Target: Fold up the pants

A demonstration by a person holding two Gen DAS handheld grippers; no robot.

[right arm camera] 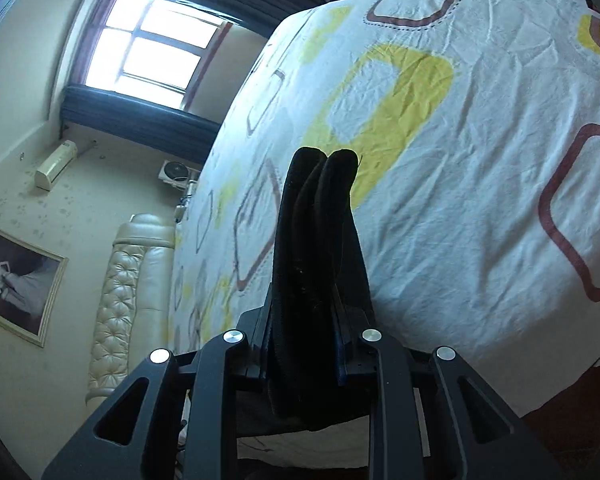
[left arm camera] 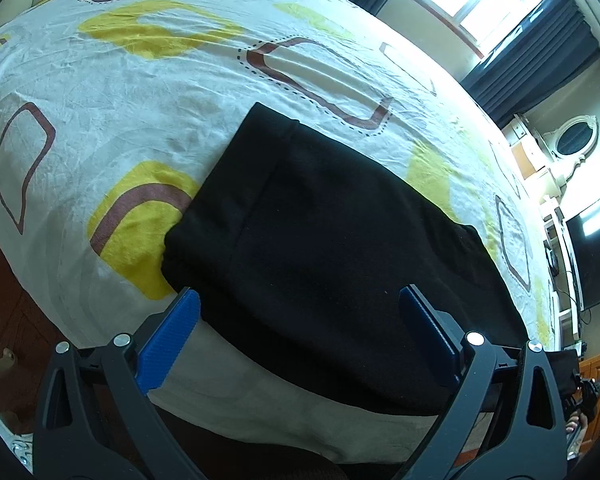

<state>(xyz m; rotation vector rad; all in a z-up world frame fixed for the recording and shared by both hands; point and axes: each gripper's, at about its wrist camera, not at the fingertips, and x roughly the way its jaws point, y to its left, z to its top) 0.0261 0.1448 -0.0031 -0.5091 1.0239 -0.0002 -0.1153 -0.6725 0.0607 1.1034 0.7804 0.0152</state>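
Note:
Black pants (left arm camera: 332, 236) lie folded on the bed, reaching from mid-bed to the near edge in the left wrist view. My left gripper (left arm camera: 300, 312) is open, its blue pads (left arm camera: 172, 336) spread either side of the pants' near part, just above the cloth. My right gripper (right arm camera: 312, 320) is shut on a thick bunch of the black pants (right arm camera: 320, 216), which stands up between the jaws and hides the pads. The right gripper also shows at the left wrist view's lower right edge (left arm camera: 580, 384).
The bed sheet (left arm camera: 140, 92) is white with yellow and brown rounded squares and fills most of both views. A padded headboard (right arm camera: 128, 292), a window (right arm camera: 148, 48), dark curtains (left arm camera: 532, 68), a TV (left arm camera: 592, 252) and wooden floor (right arm camera: 580, 420) surround the bed.

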